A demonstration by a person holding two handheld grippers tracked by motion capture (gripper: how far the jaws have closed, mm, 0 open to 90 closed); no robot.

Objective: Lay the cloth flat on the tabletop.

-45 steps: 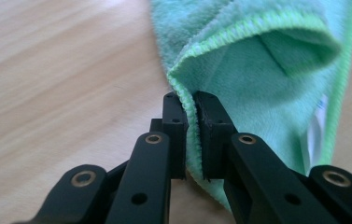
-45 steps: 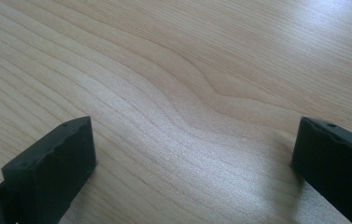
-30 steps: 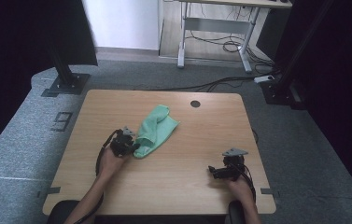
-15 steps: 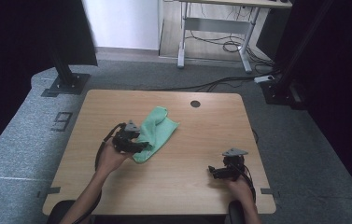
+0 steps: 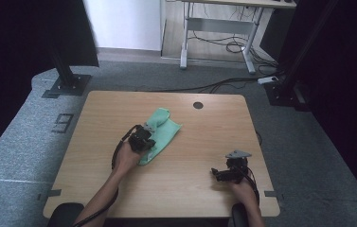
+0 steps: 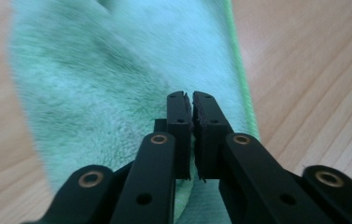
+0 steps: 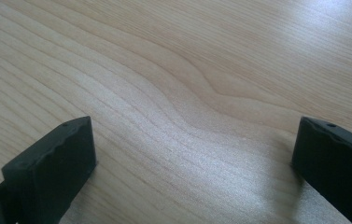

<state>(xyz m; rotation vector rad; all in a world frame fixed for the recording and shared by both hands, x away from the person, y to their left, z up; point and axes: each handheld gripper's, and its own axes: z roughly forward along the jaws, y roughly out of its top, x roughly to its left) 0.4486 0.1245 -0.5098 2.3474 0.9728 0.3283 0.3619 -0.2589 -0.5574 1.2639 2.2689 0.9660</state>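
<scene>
A green cloth [image 5: 165, 128] lies crumpled on the wooden table [image 5: 95, 118], left of its middle. My left gripper [image 5: 144, 139] rests on the cloth's near left part. In the left gripper view its jaws [image 6: 191, 100] have just been closing and now stand together, tips pressed into the cloth [image 6: 108, 79], with a thin fold of it seemingly pinched in the slit between them. My right gripper [image 5: 218, 174] lies near the table's front right, open. In the right gripper view its jaws [image 7: 190, 135] stand wide apart over bare wood [image 7: 187, 60] with nothing between them.
A round cable hole [image 5: 198, 105] sits near the table's far edge. Grey carpet [image 5: 308, 156] surrounds the table, with black stand feet [image 5: 65, 87] at the far left and far right. The table's front edge lies close behind both hands.
My left hand has moved to the right, from the cloth's left edge onto the cloth. The right hand has kept still.
</scene>
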